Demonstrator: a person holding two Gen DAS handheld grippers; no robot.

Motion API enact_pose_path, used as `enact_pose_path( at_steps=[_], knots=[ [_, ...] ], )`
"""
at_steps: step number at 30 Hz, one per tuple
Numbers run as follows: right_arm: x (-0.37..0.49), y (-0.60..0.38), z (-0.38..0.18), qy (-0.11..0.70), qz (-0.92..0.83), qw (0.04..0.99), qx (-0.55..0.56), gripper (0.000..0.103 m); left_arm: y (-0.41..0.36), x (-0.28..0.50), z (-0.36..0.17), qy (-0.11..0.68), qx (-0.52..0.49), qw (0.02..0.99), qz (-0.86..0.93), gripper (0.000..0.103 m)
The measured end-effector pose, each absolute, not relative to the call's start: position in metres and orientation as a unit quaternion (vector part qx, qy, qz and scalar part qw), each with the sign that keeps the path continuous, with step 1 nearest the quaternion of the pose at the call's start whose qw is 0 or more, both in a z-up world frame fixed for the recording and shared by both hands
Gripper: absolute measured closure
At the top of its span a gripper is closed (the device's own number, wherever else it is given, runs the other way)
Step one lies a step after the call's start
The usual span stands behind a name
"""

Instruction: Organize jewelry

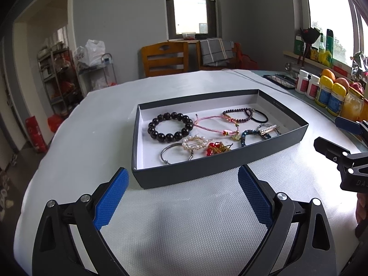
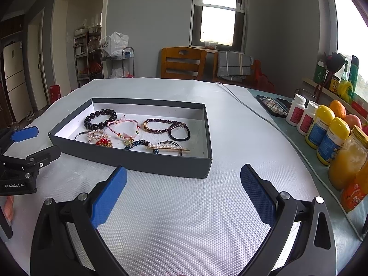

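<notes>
In the tray [image 1: 220, 165], tangled jewelry [image 1: 214, 133] (pieces overlapping), clasps indistinct

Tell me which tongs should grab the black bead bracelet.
Left, probably. The bracelet lies at the tray's left end, nearer the open left tongs; the right tongs face the other end.

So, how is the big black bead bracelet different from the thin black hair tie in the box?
The black bead bracelet is made of large, glossy round beads; the black hair tie is a thin, smooth band. The bracelet lies alone near the left end of the box; the hair tie lies toward the right end, touching the dark purple bead bracelet. The bracelet's ring looks wider than the hair tie's. Both are black closed loops lying flat on the white bottom.
</notes>
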State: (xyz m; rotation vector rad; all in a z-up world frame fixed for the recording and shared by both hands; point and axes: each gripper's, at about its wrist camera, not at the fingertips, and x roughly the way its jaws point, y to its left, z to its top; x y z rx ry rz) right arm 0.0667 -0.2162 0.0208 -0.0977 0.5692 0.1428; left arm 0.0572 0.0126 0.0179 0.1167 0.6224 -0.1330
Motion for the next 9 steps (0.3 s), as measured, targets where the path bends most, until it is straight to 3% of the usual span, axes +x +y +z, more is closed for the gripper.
enact_pose_path(
  at_steps=[9],
  knots=[
    [0.0701,-0.2130,0.0184,0.293,0.065,0.952,-0.056,0.006,0.0114,0.0561,0.0178,0.303,0.060,0.949,-0.058,0.006]
  ],
)
